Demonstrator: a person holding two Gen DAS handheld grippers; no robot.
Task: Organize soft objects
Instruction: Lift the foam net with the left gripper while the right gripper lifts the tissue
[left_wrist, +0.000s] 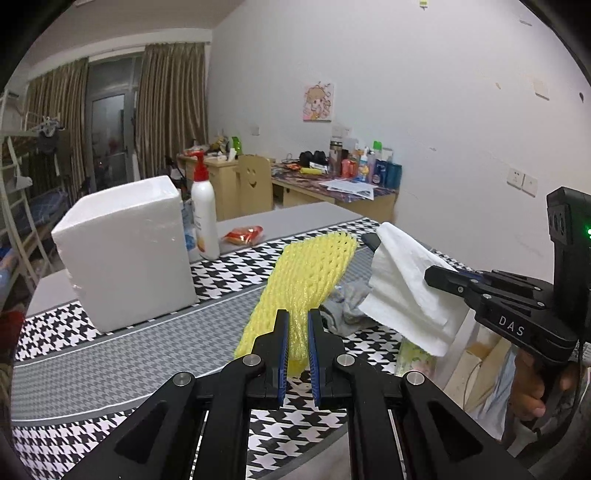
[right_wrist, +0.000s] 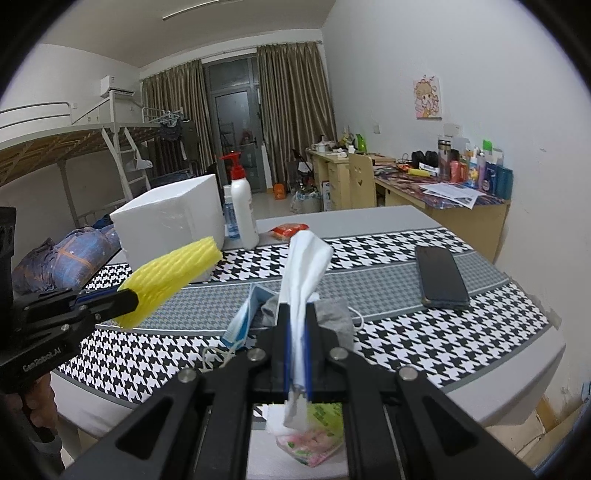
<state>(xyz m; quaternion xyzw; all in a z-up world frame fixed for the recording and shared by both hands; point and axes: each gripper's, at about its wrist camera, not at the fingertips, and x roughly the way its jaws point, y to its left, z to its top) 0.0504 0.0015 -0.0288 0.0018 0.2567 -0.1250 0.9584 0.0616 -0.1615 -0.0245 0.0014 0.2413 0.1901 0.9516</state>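
My left gripper (left_wrist: 298, 317) is shut on a yellow foam net sleeve (left_wrist: 310, 273) and holds it above the houndstooth table; it also shows in the right wrist view (right_wrist: 173, 275). My right gripper (right_wrist: 297, 314) is shut on a white tissue (right_wrist: 304, 258) and holds it up over the table's near edge; the tissue also shows in the left wrist view (left_wrist: 406, 288). A grey cloth (right_wrist: 332, 317) and a blue-white face mask (right_wrist: 240, 325) lie on the table below the grippers. A green-pink tissue pack (right_wrist: 314, 432) sits under my right gripper.
A white foam box (left_wrist: 125, 251) stands at the left with a white pump bottle (left_wrist: 205, 218) behind it. A red snack packet (left_wrist: 243, 234) lies further back. A dark phone (right_wrist: 441, 277) lies at the right. Desks and a bunk bed stand beyond.
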